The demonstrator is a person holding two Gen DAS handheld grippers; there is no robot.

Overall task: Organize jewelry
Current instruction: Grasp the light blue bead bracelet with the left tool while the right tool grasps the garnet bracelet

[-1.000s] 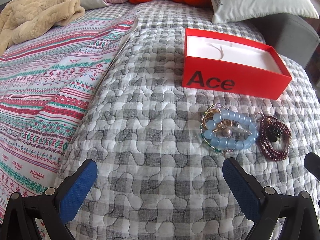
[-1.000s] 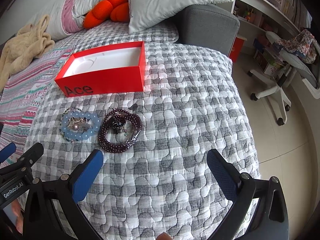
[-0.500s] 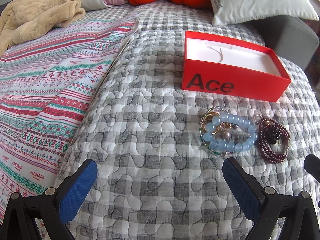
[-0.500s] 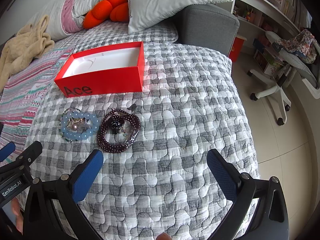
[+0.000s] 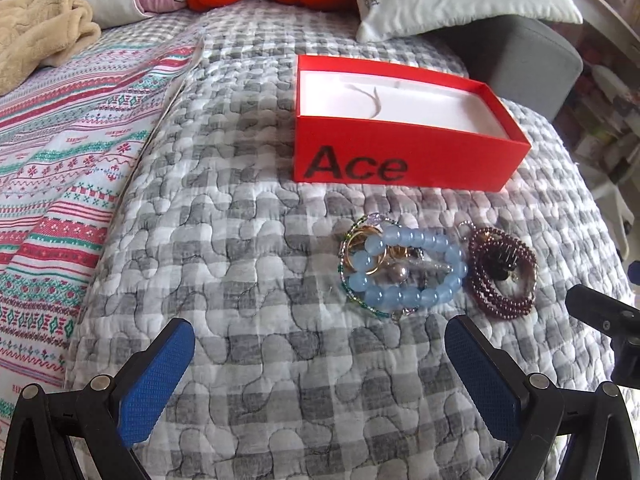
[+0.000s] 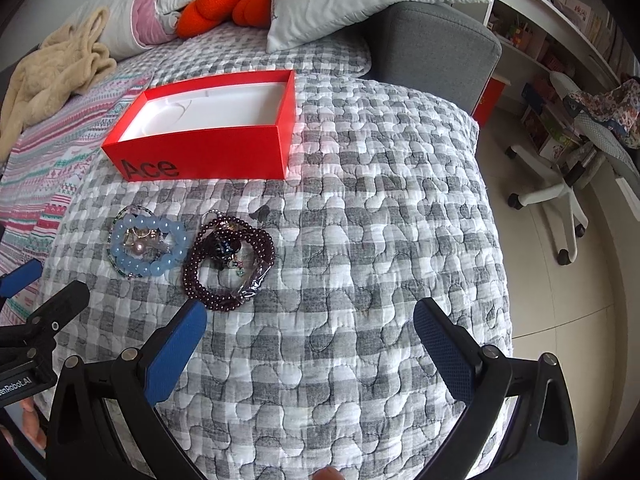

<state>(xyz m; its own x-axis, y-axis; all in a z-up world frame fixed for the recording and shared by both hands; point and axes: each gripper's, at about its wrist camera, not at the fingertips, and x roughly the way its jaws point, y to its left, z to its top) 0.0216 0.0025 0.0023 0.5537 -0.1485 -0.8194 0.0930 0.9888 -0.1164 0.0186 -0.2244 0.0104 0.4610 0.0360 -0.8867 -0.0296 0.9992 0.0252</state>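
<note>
Soft cloth, glossy beads, matt card

The grey checked quilt (image 5: 248, 264) is puckered stitched cloth; the blue bead bracelet (image 5: 404, 276) looks glassy, the red box (image 5: 400, 156) matt card.

The quilt (image 5: 248, 248) is checked grey and white with wavy stitching. The box (image 5: 400, 160) is red outside, white inside, with black lettering "Ace". One bracelet (image 5: 404, 268) has pale blue beads; the other bracelet (image 5: 502, 272) is dark maroon. The blanket (image 5: 60, 152) carries pink, red and teal stripes. Orange cushion (image 6: 224, 0), beige throw (image 6: 52, 68), blue pads (image 5: 154, 384).
</note>
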